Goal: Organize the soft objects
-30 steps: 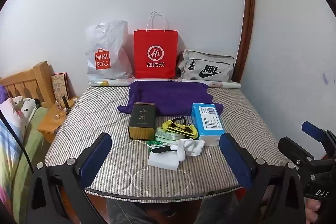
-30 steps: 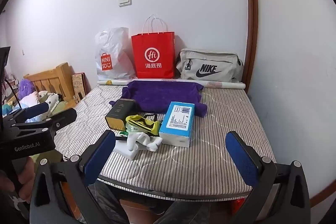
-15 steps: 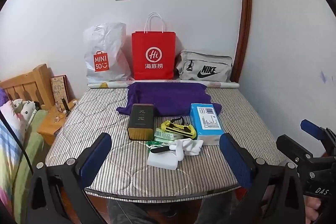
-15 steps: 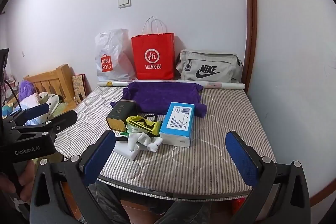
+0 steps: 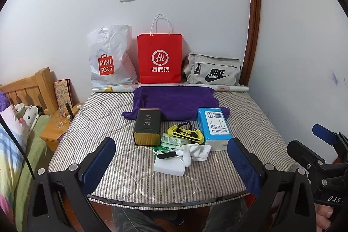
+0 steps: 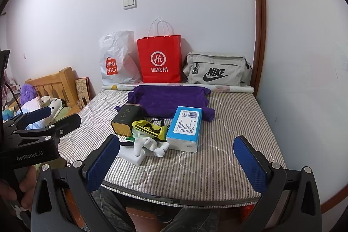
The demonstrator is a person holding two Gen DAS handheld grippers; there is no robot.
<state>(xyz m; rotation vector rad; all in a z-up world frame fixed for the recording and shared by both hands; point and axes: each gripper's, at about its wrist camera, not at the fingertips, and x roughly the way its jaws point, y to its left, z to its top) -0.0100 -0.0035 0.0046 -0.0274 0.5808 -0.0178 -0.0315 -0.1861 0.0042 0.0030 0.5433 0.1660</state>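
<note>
**Both grippers spread wide and empty before a pile of soft things on the mattress**

The left gripper [image 5: 171,158] and the right gripper [image 6: 177,158] hung short of the near edge of the striped mattress [image 5: 104,121], each with its blue-padded fingers [image 5: 99,163] fully apart and nothing between them. Neither touched any object.

The soft items lay clustered mid-mattress. A white sock [image 5: 199,150] was crumpled over a white slab-like block [image 5: 169,166]; it would likely be light and limp, and would sag from any pinch, so a bunched fold near its middle looked the safest hold. At its 12 o'clock lay a yellow-and-black fabric piece [image 5: 184,134] with a thin black strap, also floppy and liable to snag on the green packets [image 5: 171,141] under it. Further toward 12 o'clock spread a purple towel [image 5: 176,101], bulkier and probably best taken at a corner or edge with both grippers. The blue tissue pack [image 5: 214,127] at the sock's 2 o'clock should compress under pressure, and gripping across its narrow width seemed wise. The dark tin [image 5: 148,126] at 10 o'clock looked rigid, not a soft item.

The left wrist view showed a wooden nightstand [image 5: 54,134] with a glass at 9 o'clock, hidden in the right view. The right wrist view showed the sock's loose ends [image 6: 150,145] more clearly, and a hand [image 6: 24,186] holding the left gripper's handle.
</note>
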